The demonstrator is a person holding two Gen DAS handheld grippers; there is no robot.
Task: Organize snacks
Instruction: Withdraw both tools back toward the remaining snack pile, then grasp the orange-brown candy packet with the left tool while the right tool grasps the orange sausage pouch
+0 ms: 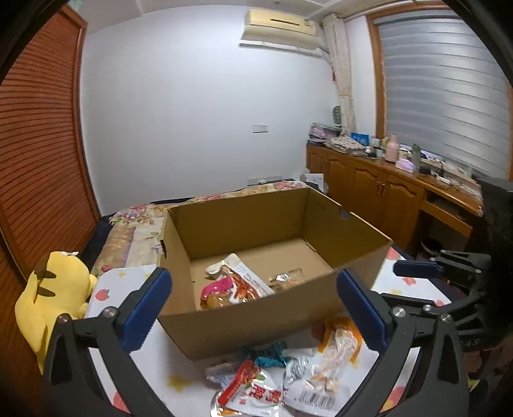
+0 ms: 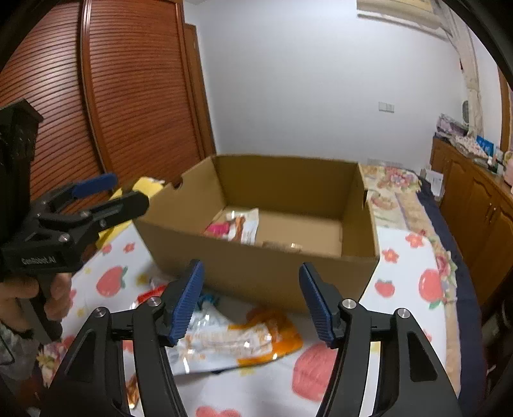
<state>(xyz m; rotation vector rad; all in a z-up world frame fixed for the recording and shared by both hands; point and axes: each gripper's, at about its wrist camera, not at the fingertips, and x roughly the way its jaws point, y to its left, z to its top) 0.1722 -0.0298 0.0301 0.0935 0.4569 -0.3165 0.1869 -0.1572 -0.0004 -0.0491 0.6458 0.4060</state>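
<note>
Bedspread (image 1: 105, 288) under snack-holding box (image 1: 256, 324)

We see a plain white wall (image 1: 198, 106) with an air conditioner (image 1: 282, 27) mounted high. Louvred wooden doors (image 1: 38, 134) stand to the left. To the right, a window blind (image 1: 445, 83) hangs above cluttered wooden cabinets (image 1: 378, 189). A floral bedspread (image 2: 400, 199) covers the bed.
</note>
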